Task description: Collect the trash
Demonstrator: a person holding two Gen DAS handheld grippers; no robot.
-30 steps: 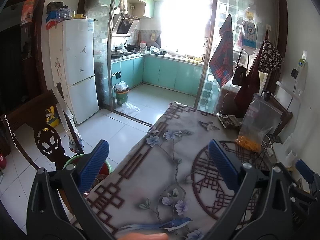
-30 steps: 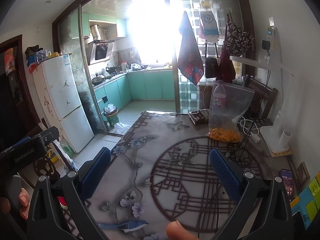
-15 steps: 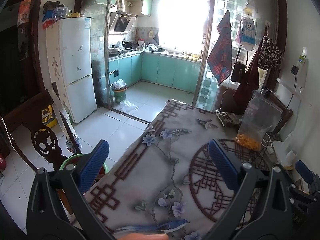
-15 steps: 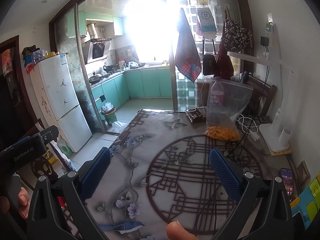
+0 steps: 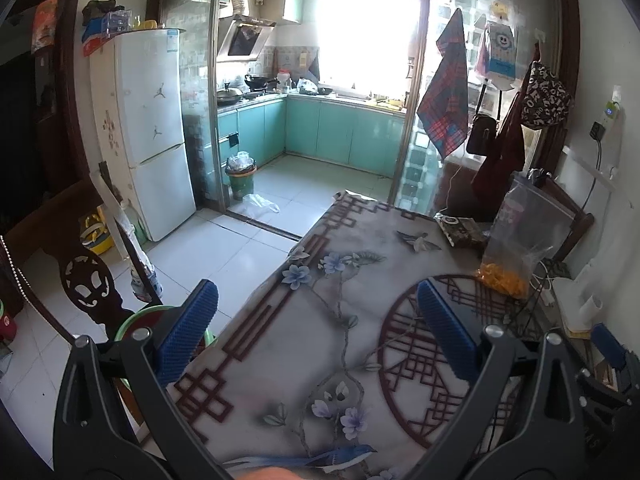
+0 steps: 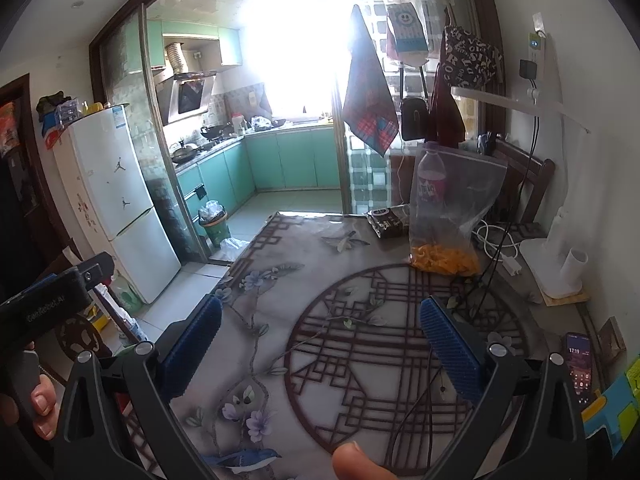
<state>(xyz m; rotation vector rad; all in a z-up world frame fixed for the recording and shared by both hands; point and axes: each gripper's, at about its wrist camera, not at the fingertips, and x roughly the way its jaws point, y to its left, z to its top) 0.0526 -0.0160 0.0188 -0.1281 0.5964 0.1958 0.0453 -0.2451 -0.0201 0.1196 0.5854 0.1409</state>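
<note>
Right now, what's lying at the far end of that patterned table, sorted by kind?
Clear plastic bag: 1
Plastic bottle: 1
Dark snack packet: 1
White base with a cup-like holder: 1
Phone: 1
Total: 5

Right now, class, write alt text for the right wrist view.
The open right gripper hovers empty over a patterned tablecloth. Beyond it stand a clear plastic bag with orange pieces at its bottom and a dark packet; a teal kitchen lies behind.

left gripper (image 5: pixel 318 322): black frame, silver screws | fingers (image 5: pixel 188 330): blue ribbed pads
</note>
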